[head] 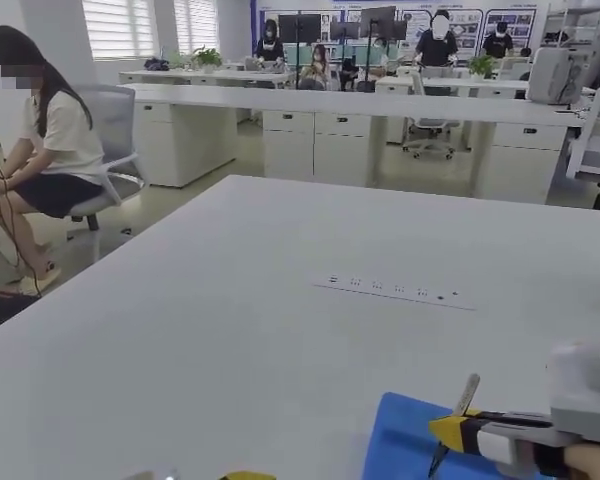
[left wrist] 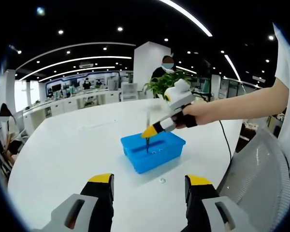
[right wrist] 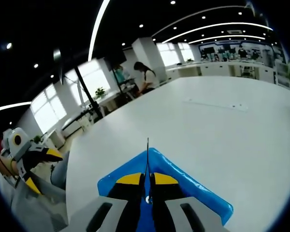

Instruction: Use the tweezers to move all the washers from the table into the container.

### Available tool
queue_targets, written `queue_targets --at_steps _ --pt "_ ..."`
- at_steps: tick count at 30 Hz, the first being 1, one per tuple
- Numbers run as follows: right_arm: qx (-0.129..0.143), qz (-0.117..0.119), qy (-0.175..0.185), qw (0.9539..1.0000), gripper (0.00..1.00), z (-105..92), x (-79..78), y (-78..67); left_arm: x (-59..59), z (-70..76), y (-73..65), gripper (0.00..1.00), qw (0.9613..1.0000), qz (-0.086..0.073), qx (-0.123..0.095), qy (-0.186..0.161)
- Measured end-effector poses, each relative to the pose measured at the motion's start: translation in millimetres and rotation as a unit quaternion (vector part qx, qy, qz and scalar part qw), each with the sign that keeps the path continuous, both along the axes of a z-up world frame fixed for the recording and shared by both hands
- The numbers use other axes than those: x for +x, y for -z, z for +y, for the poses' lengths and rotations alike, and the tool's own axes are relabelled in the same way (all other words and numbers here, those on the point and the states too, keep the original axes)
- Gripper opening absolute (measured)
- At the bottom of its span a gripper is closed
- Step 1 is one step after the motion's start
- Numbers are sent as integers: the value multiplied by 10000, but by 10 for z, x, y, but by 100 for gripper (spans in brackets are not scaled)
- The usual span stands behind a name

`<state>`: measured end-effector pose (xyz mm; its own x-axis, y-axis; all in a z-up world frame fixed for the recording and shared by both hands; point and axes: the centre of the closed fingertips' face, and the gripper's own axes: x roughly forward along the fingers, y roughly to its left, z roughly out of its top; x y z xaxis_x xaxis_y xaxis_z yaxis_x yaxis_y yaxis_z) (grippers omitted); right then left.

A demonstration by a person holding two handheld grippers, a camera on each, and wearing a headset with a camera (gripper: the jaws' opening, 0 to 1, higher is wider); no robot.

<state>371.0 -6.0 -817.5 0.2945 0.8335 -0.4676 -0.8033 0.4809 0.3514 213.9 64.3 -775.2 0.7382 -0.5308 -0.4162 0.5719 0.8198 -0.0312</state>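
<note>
Right gripper (left wrist: 151, 130) clenched on tweezers (left wrist: 147, 141), tips down inside blue container (left wrist: 150, 165). Left gripper (left wrist: 149, 186) spread wide, empty, over white table (left wrist: 72, 150); one washer (left wrist: 162, 181) lies just beside container. Markings on table's inset strip (head: 392, 290) too small to read.

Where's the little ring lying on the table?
In the left gripper view, the washer lies on the white table, just beside the blue container and in front of the open left claw.
</note>
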Motion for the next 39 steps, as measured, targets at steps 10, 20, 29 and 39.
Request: queue_targets --at_steps 10,20,29,39 --pt "-188 -41 -114 9998 3 16 -35 67 2 6 6 59 10000 4 -16 -3" --pt "-201 -131 -184 9995 4 54 -68 46 4 5 -7 59 10000 -2 -21 -18" --pt "121 -272 -148 9994 4 52 -175 -208 -4 -18 -10 60 10000 6 -9 23" --pt "533 -418 -100 9977 4 50 -349 -529 -9 -32 -17 62 10000 -4 8 54"
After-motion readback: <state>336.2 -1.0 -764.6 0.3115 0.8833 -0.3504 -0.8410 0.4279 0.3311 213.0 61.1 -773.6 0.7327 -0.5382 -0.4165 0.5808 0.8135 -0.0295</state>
